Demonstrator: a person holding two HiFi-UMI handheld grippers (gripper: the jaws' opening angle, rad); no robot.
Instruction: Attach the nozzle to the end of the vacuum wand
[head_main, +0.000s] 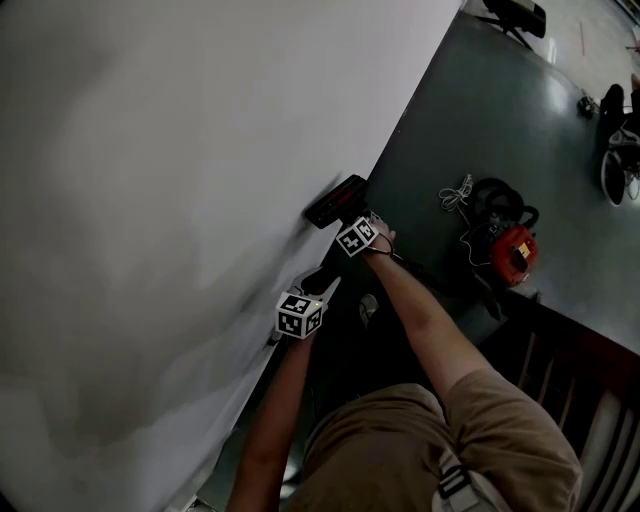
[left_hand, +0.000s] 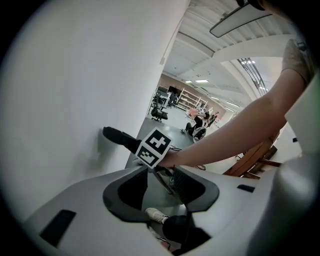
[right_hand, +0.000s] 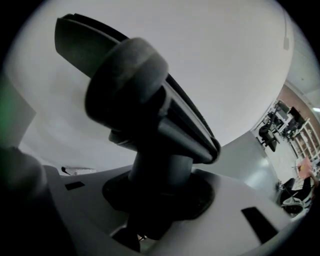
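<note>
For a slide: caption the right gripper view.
Right gripper clamped on the black nozzle by its neck, white wall behind.

A black nozzle (head_main: 336, 201) stood out against the plain white wall (head_main: 150, 200) filling the left of the head view. The left marker cube (head_main: 300, 314) and right marker cube (head_main: 356, 236) carried black-and-white square patterns. The left gripper (left_hand: 160, 186) and right gripper (right_hand: 159, 197) showed pale grey bodies with black pads. At right, a red-and-black vacuum (head_main: 512, 253) and white cord (head_main: 456, 192) showed against dark grey-green floor (head_main: 520, 110). At bottom, the person's clothing (head_main: 500, 430) was tan.
</note>
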